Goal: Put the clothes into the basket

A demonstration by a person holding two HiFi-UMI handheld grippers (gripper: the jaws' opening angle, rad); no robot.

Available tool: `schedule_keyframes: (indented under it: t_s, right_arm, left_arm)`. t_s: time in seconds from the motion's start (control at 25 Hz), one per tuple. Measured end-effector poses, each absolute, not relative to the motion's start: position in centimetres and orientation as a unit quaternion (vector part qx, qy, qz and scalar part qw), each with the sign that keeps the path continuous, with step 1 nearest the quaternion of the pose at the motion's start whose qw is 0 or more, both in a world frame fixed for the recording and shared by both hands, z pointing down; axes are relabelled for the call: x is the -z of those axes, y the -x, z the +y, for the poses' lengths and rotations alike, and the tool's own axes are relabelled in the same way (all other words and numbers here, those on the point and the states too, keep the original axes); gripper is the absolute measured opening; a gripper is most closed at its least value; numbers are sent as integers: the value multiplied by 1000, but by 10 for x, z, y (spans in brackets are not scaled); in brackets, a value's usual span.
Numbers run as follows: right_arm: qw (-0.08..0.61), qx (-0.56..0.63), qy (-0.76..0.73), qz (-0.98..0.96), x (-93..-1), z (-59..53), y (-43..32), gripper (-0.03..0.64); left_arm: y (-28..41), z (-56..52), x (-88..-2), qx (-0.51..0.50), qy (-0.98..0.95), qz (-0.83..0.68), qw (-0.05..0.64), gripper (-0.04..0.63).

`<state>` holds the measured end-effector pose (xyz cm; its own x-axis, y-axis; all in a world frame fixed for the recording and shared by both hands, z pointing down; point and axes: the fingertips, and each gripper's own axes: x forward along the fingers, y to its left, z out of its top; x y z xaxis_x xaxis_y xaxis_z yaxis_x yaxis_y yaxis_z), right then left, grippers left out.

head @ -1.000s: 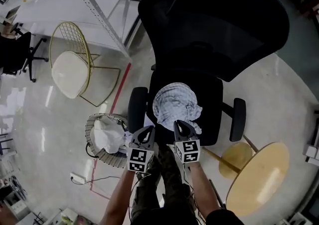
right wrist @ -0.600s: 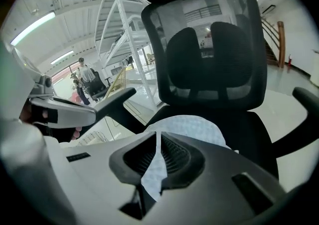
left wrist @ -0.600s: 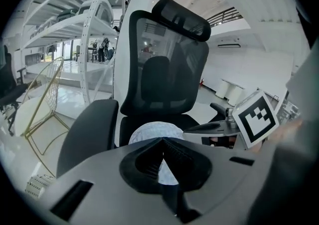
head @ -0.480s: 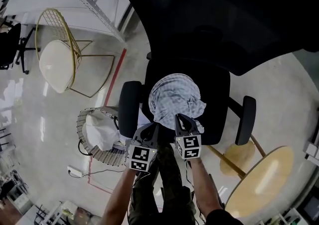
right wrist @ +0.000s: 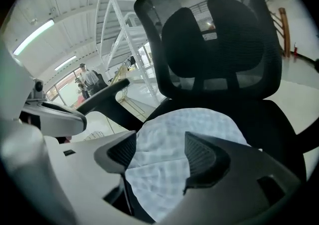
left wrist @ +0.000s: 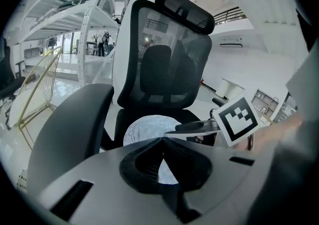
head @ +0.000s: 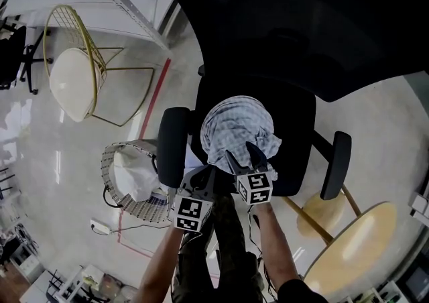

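A light checked cloth (head: 238, 124) lies bunched on the seat of a black office chair (head: 295, 141). My right gripper (head: 244, 155) hangs at the cloth's near edge; its jaws have just been opening and now stand open. In the right gripper view the cloth (right wrist: 184, 124) shows between the pads (right wrist: 200, 155), which do not press on it. My left gripper (head: 203, 177) is beside the right one, near the chair's left armrest (head: 173, 144), shut and empty (left wrist: 162, 142). The round wire basket (head: 110, 161) stands on the floor to the left with white clothes (head: 131, 174) in it.
A gold wire chair with a white cushion (head: 74, 80) stands at far left. A round wooden table (head: 348, 248) is at lower right. White shelving (head: 127, 7) runs along the back left. A power strip (head: 100, 228) and cable lie by the basket.
Both grippers have come down toward the chair seat. The right gripper's jaws, shut in the earlier frames, now stand open over the cloth's near edge. The left gripper stays shut.
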<state>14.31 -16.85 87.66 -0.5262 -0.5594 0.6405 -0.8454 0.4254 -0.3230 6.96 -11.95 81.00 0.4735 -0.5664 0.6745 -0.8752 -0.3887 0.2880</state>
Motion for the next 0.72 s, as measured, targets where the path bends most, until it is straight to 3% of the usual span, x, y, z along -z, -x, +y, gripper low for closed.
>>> schedule_keyframes:
  t_s: [0.48,0.72]
  right_arm:
    - [282,-348,-429,-785,-942,-179,-142,324]
    - [316,-344,-423,-777,-958,-174,-141,190]
  left_arm:
    - [-71,-117,-823,-250,-801,-441,320,6]
    - [-68,-112,-828,-252,-798,-441,324,6]
